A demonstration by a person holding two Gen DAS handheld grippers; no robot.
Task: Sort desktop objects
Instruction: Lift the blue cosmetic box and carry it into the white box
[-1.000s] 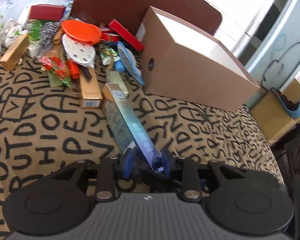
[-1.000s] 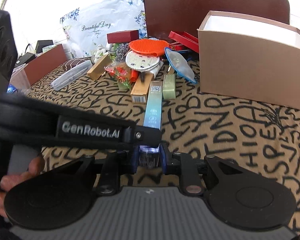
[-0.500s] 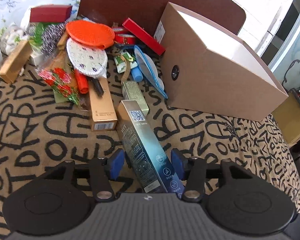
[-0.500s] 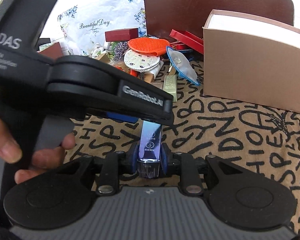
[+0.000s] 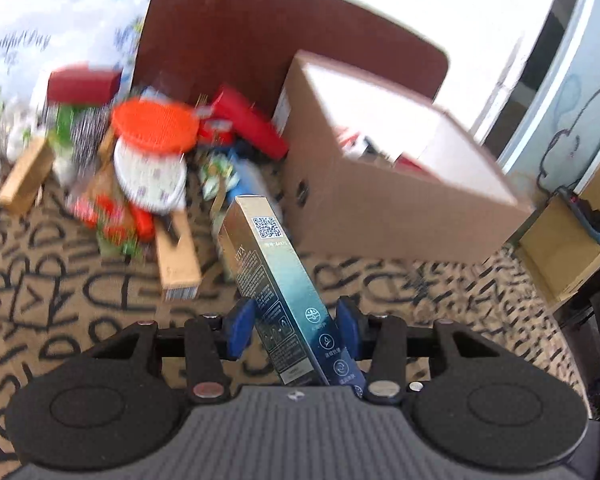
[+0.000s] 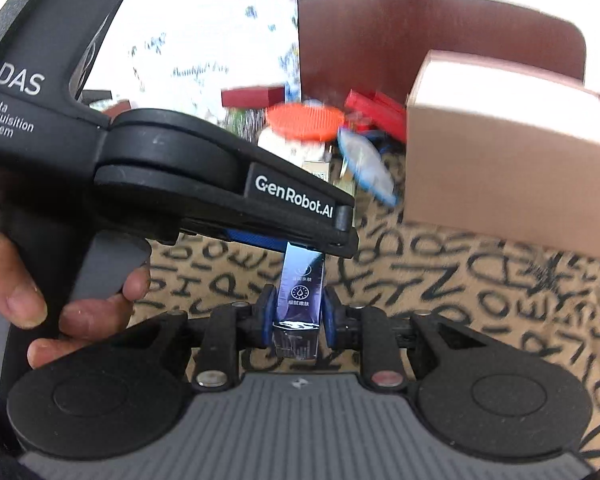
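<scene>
A long, slim carton of glossy printed card, teal-blue darkening toward its near end and pale gold at the far end, carries a QR code, small white text and 3 round white icons down 1 face. It is a square-sectioned box with crisp edges, tilted up off the table and leaning toward the right in the left wrist view.

The right gripper clenches the carton's near end: both blue pads press flat on its sides, and the shiny silver-foil end flap shows between them. The left gripper has the same carton between its blue pads; its jaws are closing, and a gap shows beside the left pad, so it does not yet press on the box. In the right wrist view the left gripper's matte black plastic body crosses above the carton, held by a hand.

The tablecloth is tan fabric printed with bold black letters. Beyond stands an open brown cardboard box with a white inside, and a blurred heap with a ribbed orange disc and a white patterned disc
</scene>
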